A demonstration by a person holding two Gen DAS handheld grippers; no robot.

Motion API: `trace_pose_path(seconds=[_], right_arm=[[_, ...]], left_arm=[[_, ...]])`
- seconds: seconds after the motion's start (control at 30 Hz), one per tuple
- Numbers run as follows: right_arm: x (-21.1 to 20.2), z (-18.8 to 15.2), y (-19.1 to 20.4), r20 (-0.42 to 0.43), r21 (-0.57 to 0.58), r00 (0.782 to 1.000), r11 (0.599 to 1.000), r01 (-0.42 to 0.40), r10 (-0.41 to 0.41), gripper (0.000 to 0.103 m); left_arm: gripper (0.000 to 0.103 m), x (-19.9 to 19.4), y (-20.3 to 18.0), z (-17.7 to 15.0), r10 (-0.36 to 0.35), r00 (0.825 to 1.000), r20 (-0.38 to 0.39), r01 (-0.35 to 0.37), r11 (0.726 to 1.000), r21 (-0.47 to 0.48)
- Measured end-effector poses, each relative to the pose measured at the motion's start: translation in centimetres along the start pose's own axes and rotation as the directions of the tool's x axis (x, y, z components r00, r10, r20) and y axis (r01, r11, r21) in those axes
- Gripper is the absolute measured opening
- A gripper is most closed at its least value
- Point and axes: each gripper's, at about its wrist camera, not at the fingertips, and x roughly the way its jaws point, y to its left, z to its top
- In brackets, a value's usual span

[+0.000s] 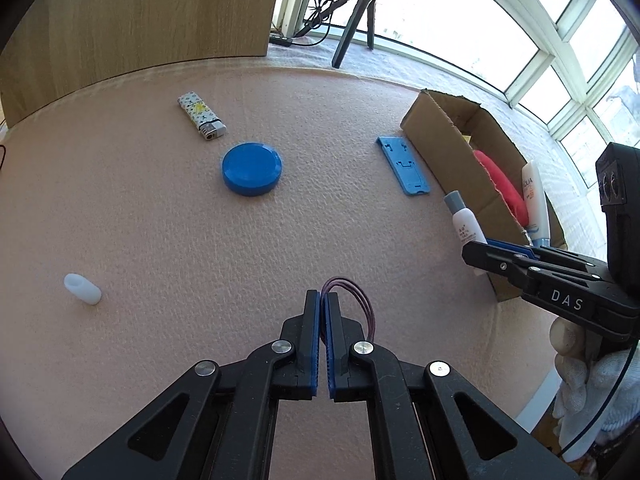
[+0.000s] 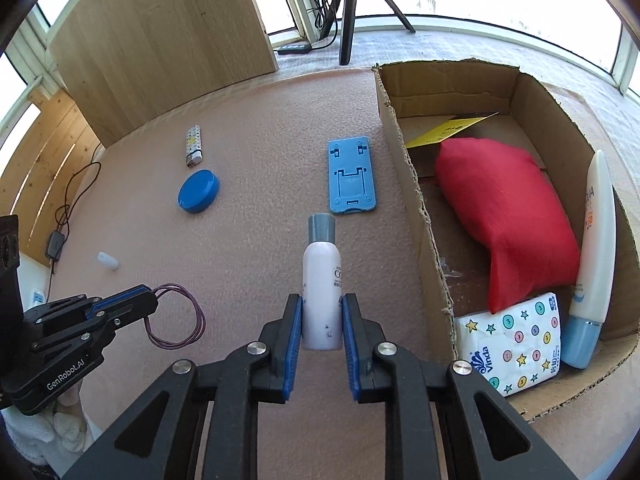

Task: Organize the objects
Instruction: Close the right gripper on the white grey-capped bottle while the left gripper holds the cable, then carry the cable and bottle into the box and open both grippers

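My left gripper (image 1: 323,295) is shut on a purple hair tie (image 1: 358,300), whose loop hangs to the right of the fingers; the right wrist view shows the same hair tie (image 2: 180,320) dangling from that gripper (image 2: 150,298). My right gripper (image 2: 321,308) is shut on a small white bottle (image 2: 322,284) with a grey cap, held just left of the cardboard box (image 2: 404,152). In the left wrist view that bottle (image 1: 464,220) sticks up from the right gripper (image 1: 476,250) beside the box (image 1: 452,144).
On the pink mat lie a blue round lid (image 1: 252,168), a patterned lighter (image 1: 201,115), a blue phone stand (image 1: 404,164) and a white cap (image 1: 82,289). The box holds a red cushion (image 2: 504,216), a tissue pack (image 2: 516,344) and a sunscreen tube (image 2: 592,264). A wooden panel (image 1: 140,12) stands behind.
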Motion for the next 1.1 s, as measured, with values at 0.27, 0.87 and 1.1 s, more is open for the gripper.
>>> trace_pose_path(seconds=[0.27, 0.87, 1.1], right_arm=[[-3.9, -0.7, -3.6, 0.073, 0.047, 0.997, 0.999, 0.002, -0.005, 0.018], [-8.3, -1.7, -11.3, 0.151, 0.149, 0.985, 0.987, 0.058, -0.08, 0.018], [-8.5, -1.6, -13.3, 0.155, 0.169, 0.983, 0.983, 0.073, -0.1, 0.018]], left_arm=[[0.002, -2.0, -2.9, 2.7, -0.07, 0.996, 0.054, 0.068, 0.997, 0.038], [0.002, 0.1, -17.7, 6.8, -0.211, 0.976, 0.057, 0.193, 0.954, 0.231], [0.002, 2.0, -20.7, 7.1, -0.211, 0.977, 0.033, 0.196, 0.947, 0.253]])
